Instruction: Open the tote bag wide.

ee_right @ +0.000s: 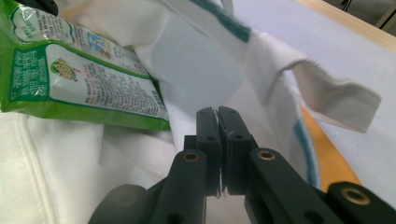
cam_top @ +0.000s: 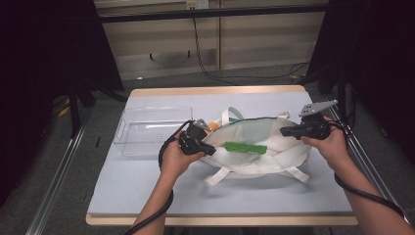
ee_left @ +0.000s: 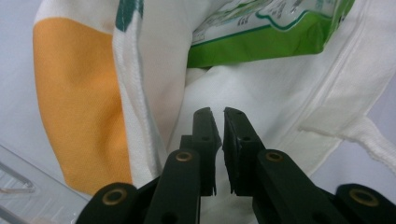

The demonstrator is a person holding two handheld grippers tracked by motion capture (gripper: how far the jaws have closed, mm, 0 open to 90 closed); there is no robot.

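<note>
While the right gripper (ee_right: 218, 112) pinches the bag (cam_top: 274, 147) rim at centre frame, the left gripper (ee_left: 217, 114), jaws slightly parted, should re-clamp its edge so the green packet (cam_top: 245, 147) stays inside.

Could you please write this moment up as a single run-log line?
left gripper: nearly shut at tote bag rim, hold unclear | right gripper: shut on tote bag rim | green packet: inside bag | clear bin: beside bag

White tote bag (cam_top: 274, 159) with orange patch, teal trim; green packet (cam_top: 245, 147)
</note>
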